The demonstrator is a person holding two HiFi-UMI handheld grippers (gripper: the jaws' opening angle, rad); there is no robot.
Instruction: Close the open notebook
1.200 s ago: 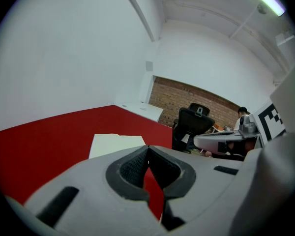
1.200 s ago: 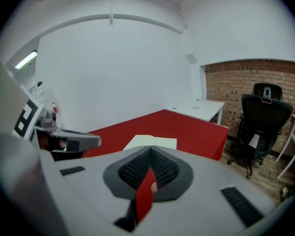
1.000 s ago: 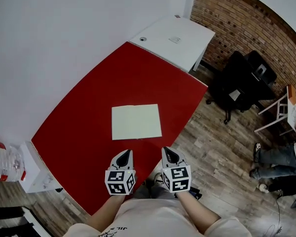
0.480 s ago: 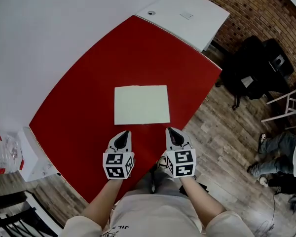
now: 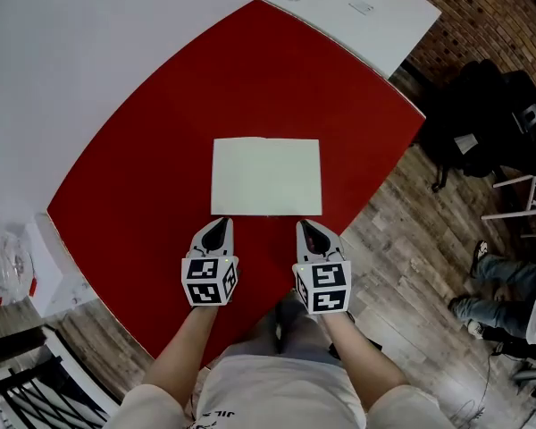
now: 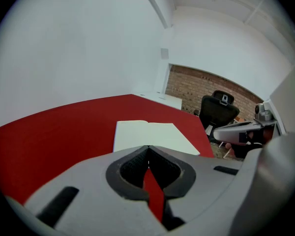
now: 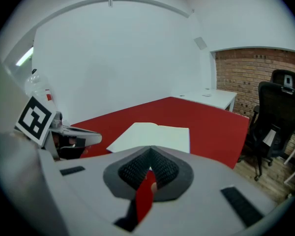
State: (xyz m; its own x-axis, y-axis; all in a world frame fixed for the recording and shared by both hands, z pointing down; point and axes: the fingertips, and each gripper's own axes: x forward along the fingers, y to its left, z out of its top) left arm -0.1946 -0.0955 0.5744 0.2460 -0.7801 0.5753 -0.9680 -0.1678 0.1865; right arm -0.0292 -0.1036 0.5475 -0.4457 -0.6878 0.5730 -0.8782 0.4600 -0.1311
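An open notebook (image 5: pixel 266 176) with blank pale pages lies flat in the middle of the red table (image 5: pixel 152 150). It also shows ahead of the jaws in the left gripper view (image 6: pixel 150 134) and the right gripper view (image 7: pixel 152 135). My left gripper (image 5: pixel 219 228) hovers just short of the notebook's near left corner, jaws shut and empty. My right gripper (image 5: pixel 306 228) hangs by the near right corner, tips together with nothing between them. Neither touches the notebook.
A white desk (image 5: pixel 357 12) adjoins the table's far end. Black office chairs (image 5: pixel 482 123) stand on the wood floor at the right, beside a brick wall. A person's legs (image 5: pixel 505 315) show at far right. A water bottle (image 5: pixel 0 266) sits at the left.
Both grippers have sunk toward the table and closed in on the notebook's near edge. The notebook has not moved on the table.
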